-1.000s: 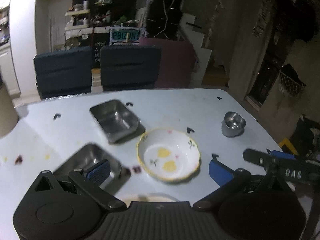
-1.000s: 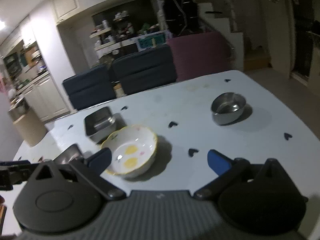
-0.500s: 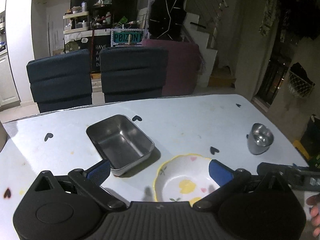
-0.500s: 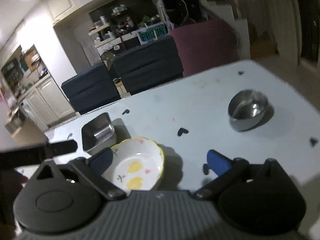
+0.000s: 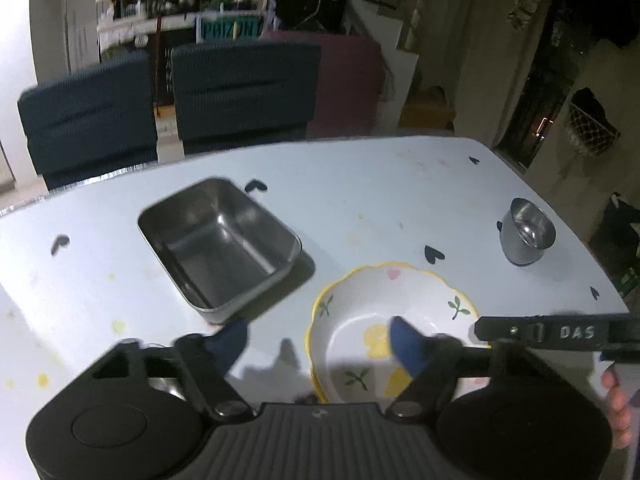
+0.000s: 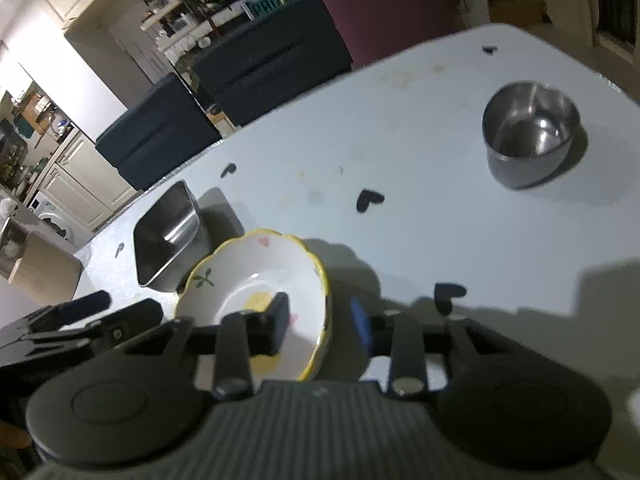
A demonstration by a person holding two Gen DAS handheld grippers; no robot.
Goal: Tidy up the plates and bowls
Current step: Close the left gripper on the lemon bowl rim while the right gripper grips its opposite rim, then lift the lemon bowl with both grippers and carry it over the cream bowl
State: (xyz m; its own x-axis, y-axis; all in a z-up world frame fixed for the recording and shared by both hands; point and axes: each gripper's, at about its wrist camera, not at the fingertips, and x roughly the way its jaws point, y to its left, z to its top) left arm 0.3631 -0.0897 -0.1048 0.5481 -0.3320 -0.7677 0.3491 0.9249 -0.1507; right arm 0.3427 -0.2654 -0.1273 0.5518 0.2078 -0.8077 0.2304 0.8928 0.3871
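Two grippers work over one ceramic bowl (image 5: pixel 400 308), white with a scalloped yellow rim and fruit-and-leaf prints, standing on the pale bench (image 5: pixel 360 184) near its front edge. The left gripper (image 5: pixel 318 340) straddles the bowl's left rim, one blue pad inside the bowl and the other outside over the bench; its jaws are closing, with the rim between them but the pads not visibly pressing it. The right gripper (image 6: pixel 322 320) straddles the bowl's right rim, its dark pad inside and its blue pad outside; those jaws are closing too, with gaps showing on both sides of the rim. Just beside the bowl, behind and to its left, sits a rectangular steel tray (image 5: pixel 220 240), apart from the bowl. A small round steel bowl (image 6: pixel 530 132) stands well apart toward the right edge. Black heart marks dot the bench, and dark chairs (image 5: pixel 244 92) stand behind it
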